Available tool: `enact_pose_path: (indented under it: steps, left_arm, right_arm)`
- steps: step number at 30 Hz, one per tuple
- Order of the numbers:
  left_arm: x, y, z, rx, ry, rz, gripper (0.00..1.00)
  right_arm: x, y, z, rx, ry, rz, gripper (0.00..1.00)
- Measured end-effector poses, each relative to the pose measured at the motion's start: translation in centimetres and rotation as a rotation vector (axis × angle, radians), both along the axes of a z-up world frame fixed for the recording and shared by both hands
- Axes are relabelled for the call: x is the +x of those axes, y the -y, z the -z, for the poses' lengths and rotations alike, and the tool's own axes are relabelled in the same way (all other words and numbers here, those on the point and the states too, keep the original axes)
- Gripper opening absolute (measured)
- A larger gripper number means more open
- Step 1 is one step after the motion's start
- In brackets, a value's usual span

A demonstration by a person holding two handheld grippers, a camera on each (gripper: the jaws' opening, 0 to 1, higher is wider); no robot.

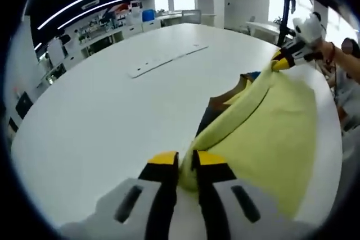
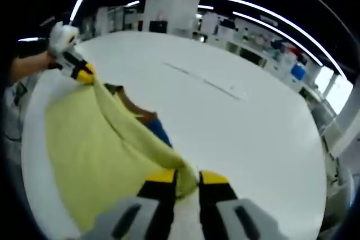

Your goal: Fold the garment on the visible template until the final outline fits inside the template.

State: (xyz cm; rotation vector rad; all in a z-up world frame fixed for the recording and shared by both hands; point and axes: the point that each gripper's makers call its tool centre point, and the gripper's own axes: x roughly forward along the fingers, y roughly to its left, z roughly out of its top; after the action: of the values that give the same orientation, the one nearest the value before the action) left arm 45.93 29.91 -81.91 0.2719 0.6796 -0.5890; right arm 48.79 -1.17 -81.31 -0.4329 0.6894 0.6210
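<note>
pale yellow garment [image 1: 270, 133], brown and blue patches at its far edge, white surface [image 1: 112, 116], gripper [image 1: 187, 164] tips yellow over black, grey bodies

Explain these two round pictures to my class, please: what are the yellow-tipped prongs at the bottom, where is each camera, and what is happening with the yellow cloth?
No robot is at work: a person holds a two-jaw gripper in each hand, and a fisheye camera rides on each gripper, looking along its jaws. The left gripper view shows the left gripper at the bottom, its yellow-tipped jaws shut on a corner of the yellow garment. At the top right of that view is the right gripper, pinching another corner. The right gripper view shows the same scene from the other end: the right gripper at the bottom, the left gripper at the upper left in the person's hand. The garment is stretched between them above a big white table. Darker brown and blue cloth peeks out beside it.
</note>
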Motion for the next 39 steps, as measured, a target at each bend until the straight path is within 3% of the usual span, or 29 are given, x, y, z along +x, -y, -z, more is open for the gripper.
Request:
enact_pose_path:
  steps: [6,10,14,18,21,29,32,39]
  left_arm:
    - [-0.6,0.0,-0.9,0.029,0.040,0.059,0.17]
    - [-1.1,-0.1,-0.5,0.075,0.047,0.116,0.16]
    - [-1.2,-0.2,0.3,0.099,0.032,0.144,0.17]
    - [-0.8,-2.1,1.6,0.244,0.040,0.164,0.12]
    - [-0.7,-2.0,1.7,0.217,0.048,0.167,0.11]
    - [-0.2,-2.3,1.9,0.241,0.060,0.177,0.07]
    - [0.0,-2.5,2.0,0.235,0.046,0.150,0.05]
    - [-0.3,-2.4,1.7,0.213,0.034,0.129,0.00]
  right_arm:
    - [-0.5,-0.6,-1.2,-0.019,0.050,-0.088,0.21]
    - [-1.6,-1.2,-0.2,-0.055,0.018,-0.166,0.23]
    - [-1.5,-1.3,1.0,-0.077,0.006,-0.184,0.22]
    - [-1.3,-1.3,1.9,-0.101,-0.007,-0.206,0.21]
    - [-1.0,-1.1,2.6,-0.107,-0.017,-0.209,0.19]
    - [-0.2,-0.8,2.9,-0.043,-0.053,-0.149,0.04]
    - [0.2,-0.5,3.0,0.007,-0.074,-0.068,0.00]
    - [0.3,-0.4,2.7,0.034,-0.069,-0.036,0.00]
